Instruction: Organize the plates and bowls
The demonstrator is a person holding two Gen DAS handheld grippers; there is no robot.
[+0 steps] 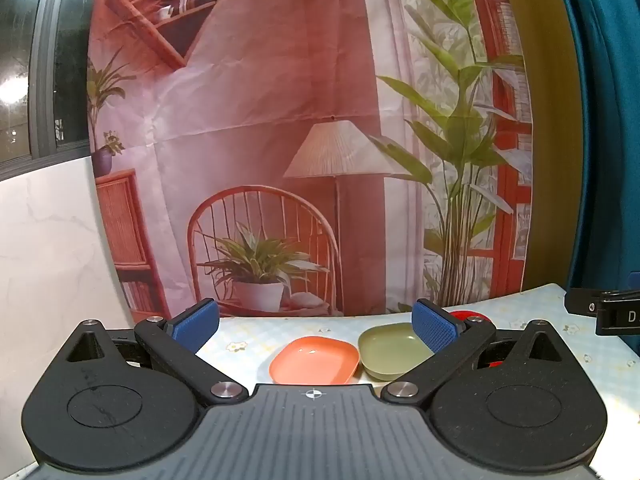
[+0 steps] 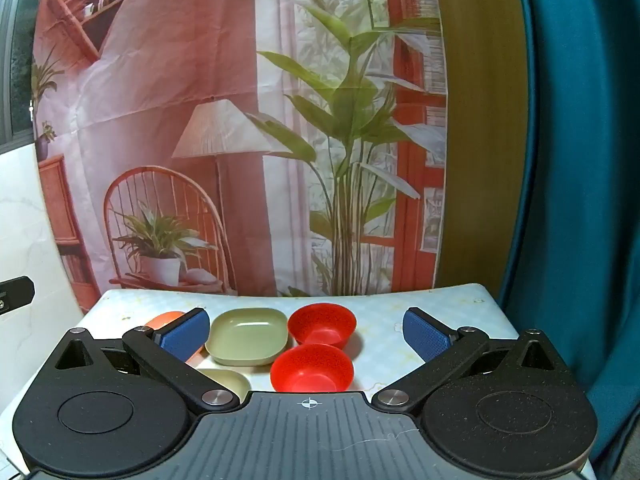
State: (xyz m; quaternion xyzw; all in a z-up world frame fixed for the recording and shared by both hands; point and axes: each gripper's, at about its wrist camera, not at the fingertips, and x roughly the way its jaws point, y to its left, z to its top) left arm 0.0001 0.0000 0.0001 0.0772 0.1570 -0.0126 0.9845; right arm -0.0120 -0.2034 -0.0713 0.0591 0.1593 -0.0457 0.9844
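An orange square plate (image 1: pixel 313 360) lies on the table next to a green square plate (image 1: pixel 390 350). My left gripper (image 1: pixel 316 326) hangs open above and short of both, holding nothing. In the right wrist view the green plate (image 2: pixel 248 334) sits beside two red bowls, one farther (image 2: pixel 322 325) and one nearer (image 2: pixel 312 368). A second pale green dish (image 2: pixel 228 382) peeks out by the gripper body, and the orange plate (image 2: pixel 164 320) shows behind the left finger. My right gripper (image 2: pixel 306 330) is open and empty over the bowls.
The table (image 2: pixel 440 304) carries a pale checked cloth with small flowers. A printed backdrop (image 1: pixel 280 140) of a room hangs behind it. A teal curtain (image 2: pixel 580 200) stands at the right. Part of the other gripper (image 1: pixel 608 310) shows at the right edge.
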